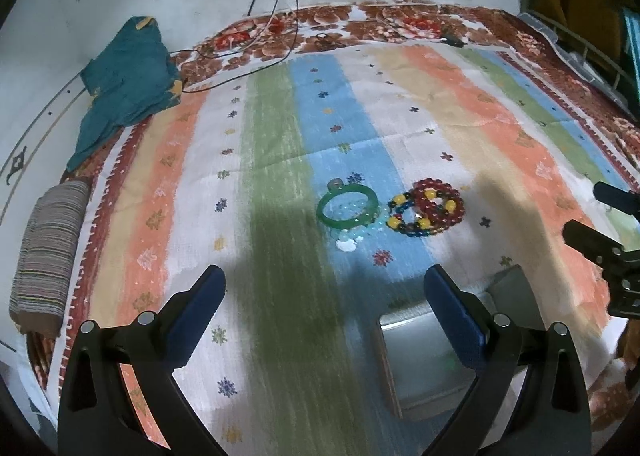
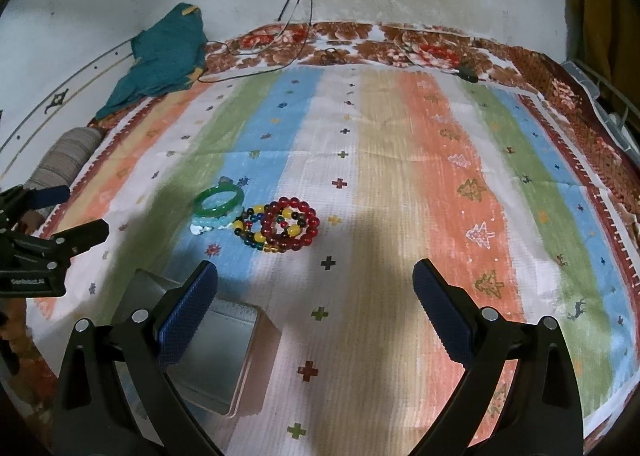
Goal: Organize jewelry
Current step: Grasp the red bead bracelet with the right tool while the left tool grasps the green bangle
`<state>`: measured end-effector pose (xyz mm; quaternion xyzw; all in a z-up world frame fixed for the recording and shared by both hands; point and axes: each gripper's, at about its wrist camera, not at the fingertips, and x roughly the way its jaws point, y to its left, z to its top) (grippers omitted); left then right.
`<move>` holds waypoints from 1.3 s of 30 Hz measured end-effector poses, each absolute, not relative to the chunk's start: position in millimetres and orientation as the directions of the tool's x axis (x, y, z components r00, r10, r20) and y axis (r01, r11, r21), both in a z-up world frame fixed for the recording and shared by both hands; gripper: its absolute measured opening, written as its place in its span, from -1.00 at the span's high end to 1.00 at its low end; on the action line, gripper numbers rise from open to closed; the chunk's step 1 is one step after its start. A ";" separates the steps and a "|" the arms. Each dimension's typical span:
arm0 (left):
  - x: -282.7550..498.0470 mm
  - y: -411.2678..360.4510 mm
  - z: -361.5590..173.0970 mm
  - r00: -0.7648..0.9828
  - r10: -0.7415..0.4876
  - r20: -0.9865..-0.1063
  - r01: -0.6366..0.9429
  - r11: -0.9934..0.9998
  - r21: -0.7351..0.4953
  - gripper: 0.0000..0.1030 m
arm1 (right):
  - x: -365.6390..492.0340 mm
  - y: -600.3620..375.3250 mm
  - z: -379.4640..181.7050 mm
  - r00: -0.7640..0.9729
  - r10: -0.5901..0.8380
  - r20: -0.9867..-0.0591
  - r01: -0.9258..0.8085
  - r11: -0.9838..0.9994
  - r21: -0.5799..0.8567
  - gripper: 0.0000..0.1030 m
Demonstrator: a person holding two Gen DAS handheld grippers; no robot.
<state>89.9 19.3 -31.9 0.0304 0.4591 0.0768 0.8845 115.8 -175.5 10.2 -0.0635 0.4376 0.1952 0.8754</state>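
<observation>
An open grey metal tin [image 2: 224, 352] sits on the striped cloth [image 2: 400, 176], its inside apparently bare. Beyond it lie a green bangle [image 2: 220, 200], pale-blue bead bracelet [image 2: 216, 222], multicoloured bead bracelet [image 2: 250, 234] and red bead bracelet [image 2: 294, 226], clustered and touching. The left gripper [image 1: 324, 292] and right gripper [image 2: 316, 284] hover spread, holding nothing.

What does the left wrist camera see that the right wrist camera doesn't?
Only the left wrist view shows the right tongs poking in from the right edge, open and empty.

Only the right wrist view shows the left tongs coming in from the left edge, also open, and the little trees and deer printed on the far right of the striped cloth.

Both show the green bangle, the pale blue bead bracelet, the red bead bracelet, the mixed-colour bead bracelet, the open grey box and the teal cloth.
</observation>
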 end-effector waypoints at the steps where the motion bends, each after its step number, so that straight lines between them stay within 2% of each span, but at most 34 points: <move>1: 92.6 19.9 -33.5 0.563 0.166 -0.810 -0.111 0.986 0.125 -0.89 | 117.7 -174.9 10.0 0.541 0.286 -0.791 -0.398 0.916 0.059 -0.92; 39: 150.4 45.1 -74.3 0.473 0.204 -0.857 -0.163 0.976 0.143 -0.89 | 167.7 -163.7 -29.6 0.491 0.231 -0.840 -0.369 0.929 0.040 -0.92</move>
